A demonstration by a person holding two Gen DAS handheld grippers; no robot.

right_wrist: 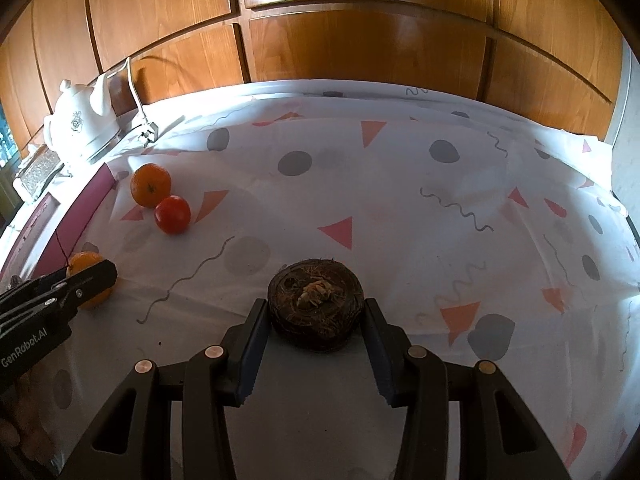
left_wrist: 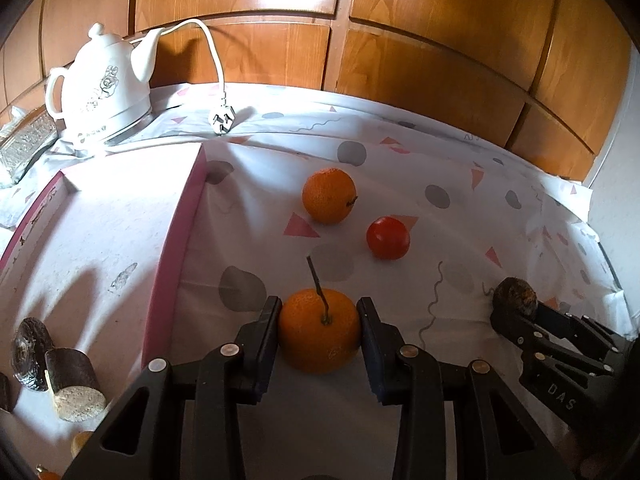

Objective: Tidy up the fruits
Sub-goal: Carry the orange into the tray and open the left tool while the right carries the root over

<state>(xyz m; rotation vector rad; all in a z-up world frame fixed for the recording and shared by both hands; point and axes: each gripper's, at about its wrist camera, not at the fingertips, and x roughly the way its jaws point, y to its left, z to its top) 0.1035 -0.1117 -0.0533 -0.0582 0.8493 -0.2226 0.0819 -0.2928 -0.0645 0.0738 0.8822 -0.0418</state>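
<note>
My left gripper [left_wrist: 319, 312] is shut on a stemmed orange [left_wrist: 319, 336] resting on the patterned cloth; it also shows in the right wrist view [right_wrist: 86, 280]. My right gripper [right_wrist: 316, 312] is shut on a dark brown round fruit [right_wrist: 316, 304], seen in the left wrist view [left_wrist: 515, 298] too. A second orange [left_wrist: 329, 195] and a red tomato [left_wrist: 388, 237] lie farther back on the cloth. A pink-rimmed white tray [left_wrist: 176, 240] on the left holds dark brown pieces [left_wrist: 52, 368].
A white teapot-style kettle [left_wrist: 104, 92] with a loose plug [left_wrist: 222, 120] stands at the back left beside a silver box [left_wrist: 24, 148]. A wooden panelled wall [left_wrist: 400, 40] runs behind the table. The cloth's right edge [right_wrist: 616, 200] drops off.
</note>
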